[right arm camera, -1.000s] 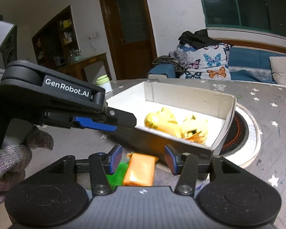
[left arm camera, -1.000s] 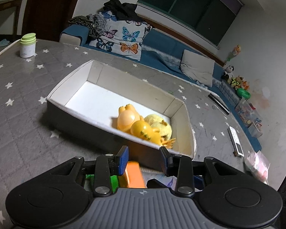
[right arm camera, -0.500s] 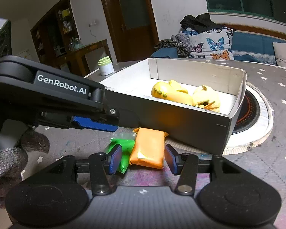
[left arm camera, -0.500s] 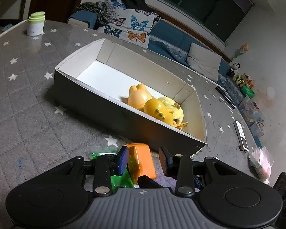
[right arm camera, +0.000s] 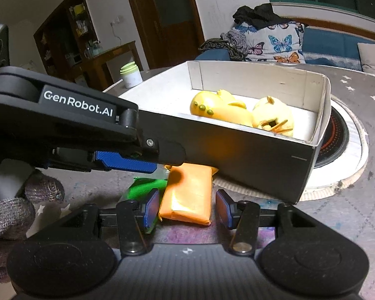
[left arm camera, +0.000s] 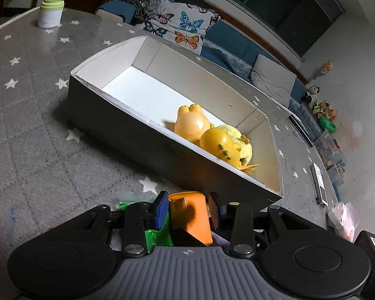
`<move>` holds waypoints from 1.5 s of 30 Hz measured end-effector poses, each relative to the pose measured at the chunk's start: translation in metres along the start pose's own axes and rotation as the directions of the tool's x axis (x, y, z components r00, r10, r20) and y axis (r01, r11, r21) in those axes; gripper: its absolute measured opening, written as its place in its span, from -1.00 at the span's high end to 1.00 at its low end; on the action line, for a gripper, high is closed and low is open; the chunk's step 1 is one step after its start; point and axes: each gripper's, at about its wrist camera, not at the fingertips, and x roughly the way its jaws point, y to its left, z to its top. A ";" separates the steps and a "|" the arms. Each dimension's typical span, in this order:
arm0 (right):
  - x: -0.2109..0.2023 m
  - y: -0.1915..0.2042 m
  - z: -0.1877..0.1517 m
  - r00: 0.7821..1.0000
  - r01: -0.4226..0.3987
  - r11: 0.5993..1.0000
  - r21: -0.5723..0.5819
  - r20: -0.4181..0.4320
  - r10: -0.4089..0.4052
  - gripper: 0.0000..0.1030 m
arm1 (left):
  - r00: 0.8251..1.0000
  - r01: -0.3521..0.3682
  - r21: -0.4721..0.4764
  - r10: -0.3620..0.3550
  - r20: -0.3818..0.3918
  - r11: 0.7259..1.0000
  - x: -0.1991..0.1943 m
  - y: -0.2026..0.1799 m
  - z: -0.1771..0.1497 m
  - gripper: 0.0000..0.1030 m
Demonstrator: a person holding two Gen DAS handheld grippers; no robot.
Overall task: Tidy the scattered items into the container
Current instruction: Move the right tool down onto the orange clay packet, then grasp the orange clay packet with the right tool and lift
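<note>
Orange packet (right arm camera: 187,195) between right gripper (right arm camera: 187,208) fingers (untouched)

green packet (right arm camera: 143,187) half hidden under orange packet (right arm camera: 187,195).

A white jar with a green lid (left arm camera: 50,12) stood at the far edge of the grey star-patterned tablecloth (left arm camera: 25,115). Behind it a butterfly-print cushion (left arm camera: 180,25) lay on a blue sofa (left arm camera: 227,40) beside a pale pillow (left arm camera: 272,80). A remote control (left arm camera: 318,183) rested on the cloth. Soft toys (left arm camera: 320,105) sat against the wall.
</note>
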 end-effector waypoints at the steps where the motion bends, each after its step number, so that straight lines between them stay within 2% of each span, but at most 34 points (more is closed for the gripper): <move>1: 0.001 0.000 0.000 1.000 -0.001 1.000 0.002 -0.004 0.001 0.02 | 1.000 0.002 -0.001 -0.002 -0.003 1.000 0.002 0.000 0.000 0.25; 13: 0.006 -0.001 0.000 1.000 -0.005 1.000 0.006 -0.016 0.005 0.06 | 0.999 0.004 -0.038 -0.005 -0.037 0.999 0.021 0.010 0.003 0.26; 21: 0.007 0.001 0.000 1.000 0.002 1.000 -0.007 -0.007 -0.002 0.08 | 0.999 -0.003 -0.014 0.002 -0.039 1.000 0.025 0.008 0.003 0.27; 38: -0.014 0.006 0.002 0.999 -0.020 1.000 -0.004 0.040 0.020 0.15 | 0.998 0.061 -0.094 -0.062 -0.003 0.994 -0.004 0.010 0.000 0.24; 45: -0.031 0.011 0.009 0.996 -0.024 0.999 -0.022 0.088 0.026 0.16 | 0.997 0.059 -0.054 -0.056 0.050 0.997 -0.023 -0.004 0.004 0.24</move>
